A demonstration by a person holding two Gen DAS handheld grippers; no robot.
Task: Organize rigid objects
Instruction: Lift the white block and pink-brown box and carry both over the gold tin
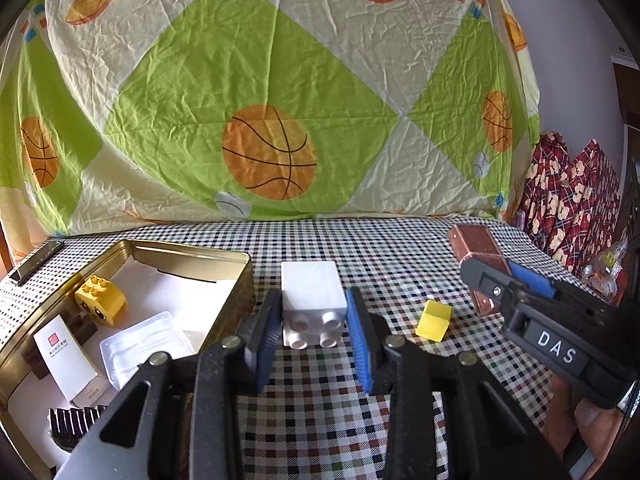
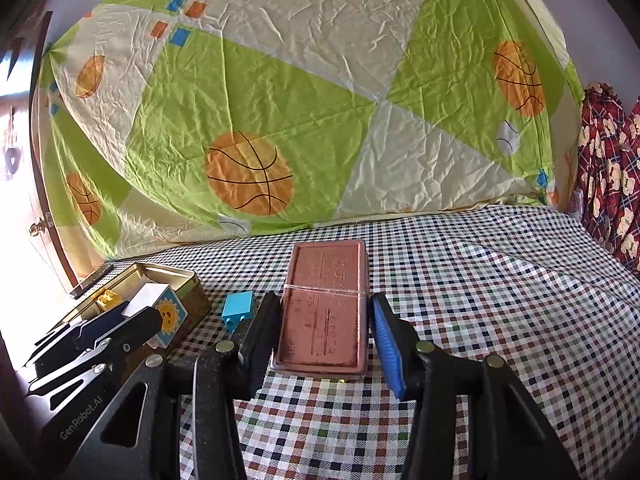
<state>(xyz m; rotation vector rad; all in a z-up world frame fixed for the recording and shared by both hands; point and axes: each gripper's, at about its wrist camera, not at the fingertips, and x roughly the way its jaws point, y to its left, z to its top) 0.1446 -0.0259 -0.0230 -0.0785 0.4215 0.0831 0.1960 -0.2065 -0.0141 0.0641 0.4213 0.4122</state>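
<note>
White on both flanks of the blue pads: clamped a toy block (image 1: 313, 292) in the left gripper (image 1: 314, 305), fingers closed on its two sides, studs turned back toward the camera. Held it just right of the gold tin (image 1: 188, 249), beside the near right corner, long axis running straight out along the fingers. Seen from the right wrist, showed a sun picture on one face and hung level with the tin's rim.

Gripped a pink glitter box (image 2: 324, 312) in the right gripper (image 2: 325, 309), lifted clear of the checked cloth (image 2: 480, 280) and well right of the tin. Kept its long axis along the fingers too, a thin band crossing its middle.

Left a yellow cube (image 1: 434, 321) and a blue block (image 2: 239, 309) on the cloth right of the tin, both ungripped. Already stowed inside the tin: a yellow brick with a face (image 1: 101, 300), a clear tray and a white card.

Judged the left hand much the nearer, with only a short swing leftward over the rim needed; could snag the tin's wall if carried too low.
</note>
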